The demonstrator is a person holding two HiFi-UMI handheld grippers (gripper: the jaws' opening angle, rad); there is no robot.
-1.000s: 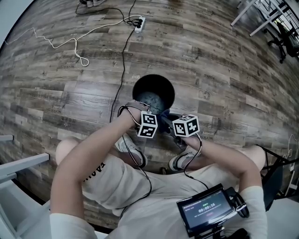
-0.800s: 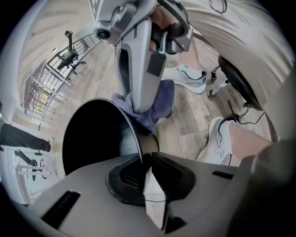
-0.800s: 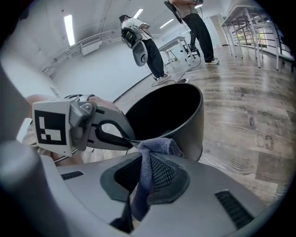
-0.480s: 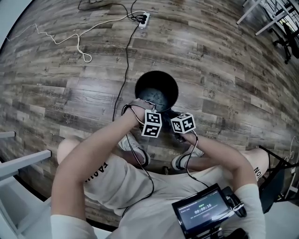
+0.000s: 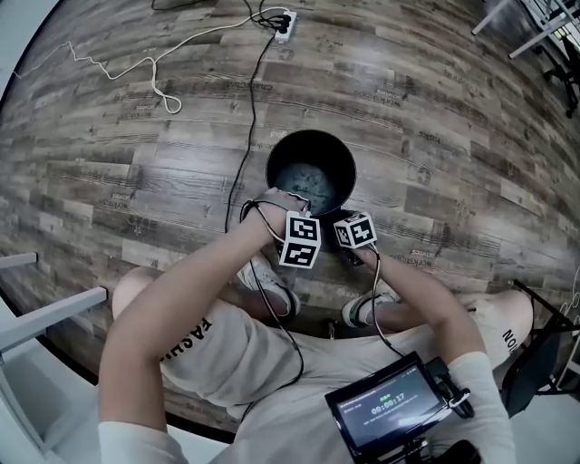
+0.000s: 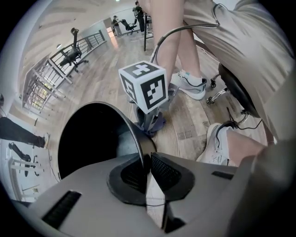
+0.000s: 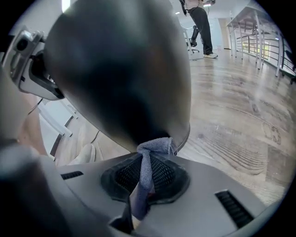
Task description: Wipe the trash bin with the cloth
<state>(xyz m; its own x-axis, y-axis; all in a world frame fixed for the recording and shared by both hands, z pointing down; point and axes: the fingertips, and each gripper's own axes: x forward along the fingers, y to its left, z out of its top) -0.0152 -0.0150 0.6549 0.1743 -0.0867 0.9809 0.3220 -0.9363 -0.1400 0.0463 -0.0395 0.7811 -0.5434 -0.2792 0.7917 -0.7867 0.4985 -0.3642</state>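
A black round trash bin (image 5: pixel 311 172) stands on the wood floor in front of the person's feet. My left gripper (image 5: pixel 302 212) is at the bin's near rim. In the left gripper view the thin rim (image 6: pixel 138 139) runs between the pads of my left gripper (image 6: pixel 149 164), whose jaws are closing and touch it on both sides. My right gripper (image 7: pixel 147 172) is shut on a grey-blue cloth (image 7: pixel 150 152), and the bunched end of the cloth presses against the bin's dark outer wall (image 7: pixel 125 69). The same cloth (image 6: pixel 156 124) shows below the right gripper's marker cube (image 6: pixel 144 86).
A black cable (image 5: pixel 246 118) runs from a power strip (image 5: pixel 283 20) to the left hand, and a white cord (image 5: pixel 149 72) lies on the floor. The person's shoes (image 5: pixel 272 288) rest just behind the bin. White furniture legs (image 5: pixel 45 322) stand at the left.
Both marker cubes have moved up toward the bin's near rim, the right one more. The bin sits a little higher and further right in the head view.
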